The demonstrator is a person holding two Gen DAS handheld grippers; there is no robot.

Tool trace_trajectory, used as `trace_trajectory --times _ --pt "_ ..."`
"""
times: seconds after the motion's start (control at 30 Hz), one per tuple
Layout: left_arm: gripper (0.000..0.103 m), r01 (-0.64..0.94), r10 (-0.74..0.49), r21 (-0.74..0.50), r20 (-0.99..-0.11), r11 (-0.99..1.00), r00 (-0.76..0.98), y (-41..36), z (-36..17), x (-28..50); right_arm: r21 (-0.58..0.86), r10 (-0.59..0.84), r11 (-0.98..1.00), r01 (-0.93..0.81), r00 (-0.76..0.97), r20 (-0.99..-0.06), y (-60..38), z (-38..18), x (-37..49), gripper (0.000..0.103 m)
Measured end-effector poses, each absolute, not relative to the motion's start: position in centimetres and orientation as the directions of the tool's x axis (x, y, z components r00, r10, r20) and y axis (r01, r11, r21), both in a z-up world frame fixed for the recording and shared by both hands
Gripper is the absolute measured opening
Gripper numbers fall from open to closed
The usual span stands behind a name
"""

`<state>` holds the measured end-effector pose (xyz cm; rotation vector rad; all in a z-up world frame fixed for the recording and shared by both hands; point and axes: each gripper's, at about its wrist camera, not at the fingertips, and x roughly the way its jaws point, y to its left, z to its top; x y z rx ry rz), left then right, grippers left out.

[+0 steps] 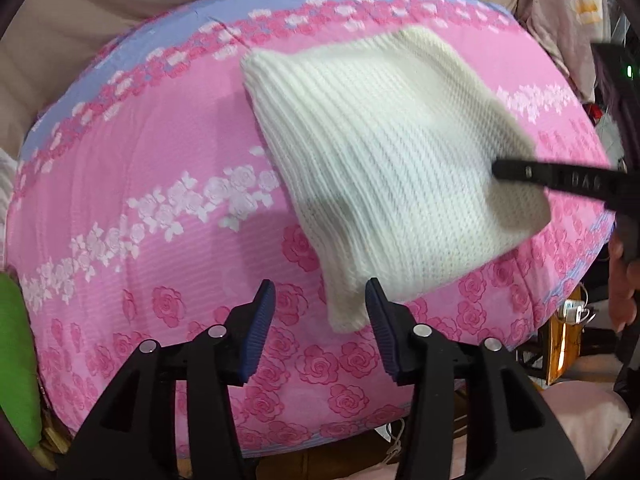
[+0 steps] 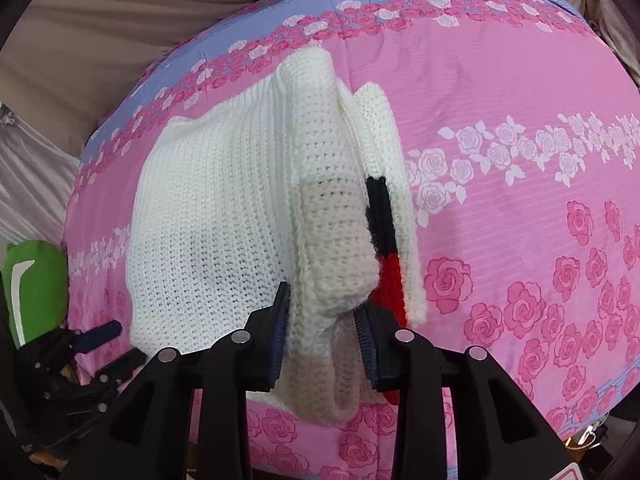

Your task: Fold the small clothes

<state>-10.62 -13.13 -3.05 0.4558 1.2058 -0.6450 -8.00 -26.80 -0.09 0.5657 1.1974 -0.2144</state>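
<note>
A small white knitted sweater (image 1: 384, 152) lies folded on the pink rose-print bed cover (image 1: 140, 208). My left gripper (image 1: 320, 308) is open and empty, its jaws on either side of the sweater's near corner, just above it. My right gripper (image 2: 324, 332) is shut on the sweater's (image 2: 224, 224) folded edge, a bunched layer with a black and red stripe (image 2: 384, 248). In the left wrist view the right gripper (image 1: 496, 168) reaches in from the right over the sweater. In the right wrist view the left gripper (image 2: 116, 340) shows at the lower left.
A green object (image 1: 16, 360) lies at the bed's left edge; it also shows in the right wrist view (image 2: 36, 280). Beige fabric (image 1: 100, 8) lies behind the bed. Cluttered items and a cable (image 1: 572, 312) are beyond the bed's right edge.
</note>
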Motion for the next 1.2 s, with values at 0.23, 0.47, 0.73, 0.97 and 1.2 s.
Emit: trace_trajectory --times 0.23,0.47,0.73,0.97,1.2 --pt "0.060 0.555 -0.219 -0.024 -0.932 0.831 0.288 -10.1 -1.0 -6.6 0.348 0.126 0.828 0.440 0.459 -0.879 -26.0 3.9 -10.0 0.012" --pt "0.060 0.563 -0.161 0.057 -0.931 0.824 0.329 -11.8 -2.1 -6.0 0.328 0.121 0.800 0.503 0.399 -0.909 -26.7 0.5 -10.5 0.027" --pt "0.060 0.598 -0.151 0.091 -0.928 0.796 0.342 -13.5 -2.1 -5.9 0.292 0.017 0.820 0.493 0.489 -0.872 -28.8 4.4 -6.6 0.044" --pt "0.061 0.581 -0.137 0.088 -0.933 0.809 0.333 -13.2 -2.5 -5.3 0.263 0.034 0.858 0.441 0.462 -0.886 -27.5 2.7 -3.1 0.017" --pt "0.063 0.544 -0.185 -0.015 -0.948 0.839 0.259 -12.7 -3.3 -4.6 0.236 0.040 0.838 0.492 0.377 -0.926 -29.0 -1.0 -4.1 0.022"
